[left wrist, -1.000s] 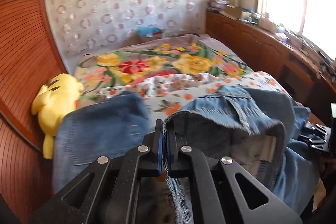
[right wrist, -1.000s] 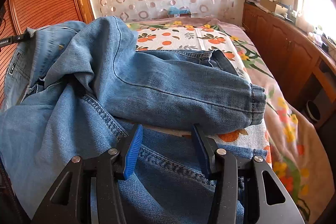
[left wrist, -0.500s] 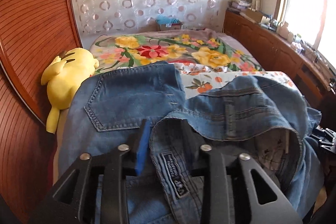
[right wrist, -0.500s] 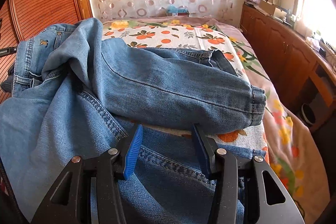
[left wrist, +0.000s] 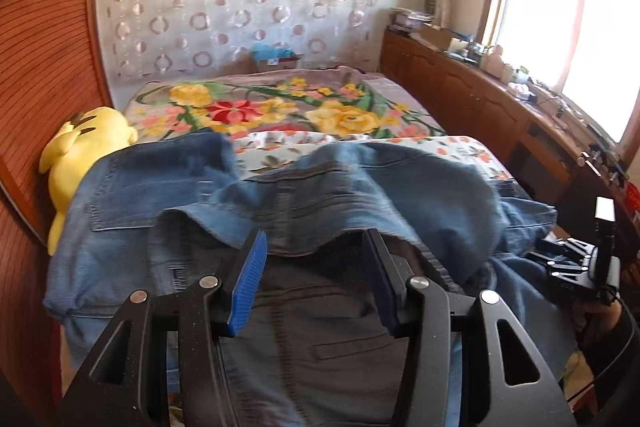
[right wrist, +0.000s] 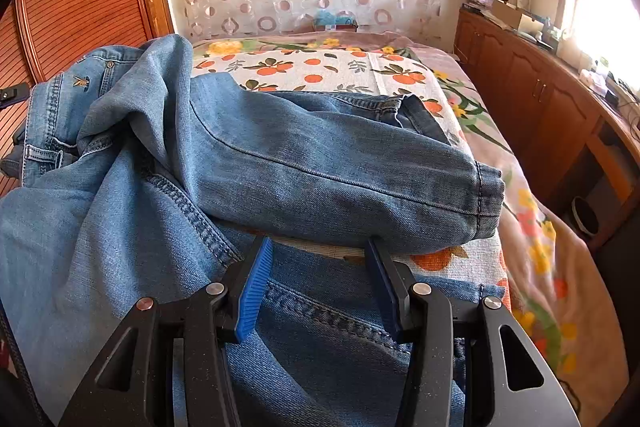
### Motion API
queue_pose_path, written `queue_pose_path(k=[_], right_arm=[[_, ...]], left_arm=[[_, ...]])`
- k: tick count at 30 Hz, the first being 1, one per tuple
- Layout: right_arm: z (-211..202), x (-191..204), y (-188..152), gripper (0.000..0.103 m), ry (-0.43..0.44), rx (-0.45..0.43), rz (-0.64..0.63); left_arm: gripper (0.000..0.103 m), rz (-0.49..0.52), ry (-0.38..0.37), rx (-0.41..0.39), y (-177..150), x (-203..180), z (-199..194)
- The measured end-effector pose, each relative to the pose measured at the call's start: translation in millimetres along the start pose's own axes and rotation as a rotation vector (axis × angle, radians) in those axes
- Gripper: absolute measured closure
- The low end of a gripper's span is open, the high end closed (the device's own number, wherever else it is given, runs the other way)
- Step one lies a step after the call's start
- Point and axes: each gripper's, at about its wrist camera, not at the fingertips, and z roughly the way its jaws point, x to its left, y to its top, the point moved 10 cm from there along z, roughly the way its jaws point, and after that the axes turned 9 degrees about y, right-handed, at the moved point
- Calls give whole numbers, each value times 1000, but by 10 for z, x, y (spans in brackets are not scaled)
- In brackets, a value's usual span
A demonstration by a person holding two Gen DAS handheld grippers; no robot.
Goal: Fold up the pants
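Blue denim pants (left wrist: 360,187) lie rumpled on the bed, waist end toward the left gripper. My left gripper (left wrist: 316,247) is open and holds nothing, its blue pads just above the waistband's inner side. In the right wrist view the pants (right wrist: 320,155) lie with one leg folded across, its cuff (right wrist: 486,203) at the right. My right gripper (right wrist: 318,255) is open over the denim near that leg, holding nothing. The right gripper also shows at the right edge of the left wrist view (left wrist: 576,263).
A floral bedspread (left wrist: 280,107) and an orange-print sheet (right wrist: 320,67) cover the bed. A yellow plush toy (left wrist: 80,151) lies at the bed's left edge by the wooden slatted wall (left wrist: 40,67). A wooden cabinet (right wrist: 540,99) runs along the right under the window.
My left gripper was shut on the waistband, then opened wide and let it go; the waist dropped onto the bed. My right gripper stayed open and barely moved.
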Motion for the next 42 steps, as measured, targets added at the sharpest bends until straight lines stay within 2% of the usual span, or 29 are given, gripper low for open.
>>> queue_pose_path(k=[4,9,15,17,19,20,21,22,26,30,33,35,38,41,42], right_arm=[[-11,-20,-2,53,9,-4,7],[-18,-30,-9,53,12,-7,11],[-24,-48,-14,53,17,-13,22],[-24,-46,-14,53,14,-12,20],[-24,-47,-12,53,15,-12,21],[-23,-44,-12,53,16,-13,22],[-24,-42,-12,53,18,-14,23],[-24,-41,-11,53,19,-15,24],[-23,-38,-12,53,19,-16,25],[-24,-39,-13,53,18,-16,24],[-23,-35,-14,53,17,-15,24],[-23,-37,-16,53,15,-14,23],[-25,-36,-20,53,11,-13,21],[-29,-37,-24,53,6,-13,18],[-28,-35,-26,53,3,-12,16]], left_arm=[[52,-15,-63,11,-15,-263,-4],[52,-2,-32,47,-98,-441,115],[52,-21,-65,91,-181,-564,241],[60,-5,-58,78,-106,-560,266],[82,24,-36,67,4,-524,282],[85,35,-36,62,53,-506,278],[93,46,-34,52,107,-490,265],[97,71,-18,42,169,-466,250],[99,104,40,-9,433,-284,156],[99,54,124,-79,843,186,47],[99,27,177,-85,1026,522,124],[99,25,185,-58,1040,643,264],[97,38,195,3,883,723,509],[92,26,196,37,669,728,589],[85,18,178,44,588,718,576]])
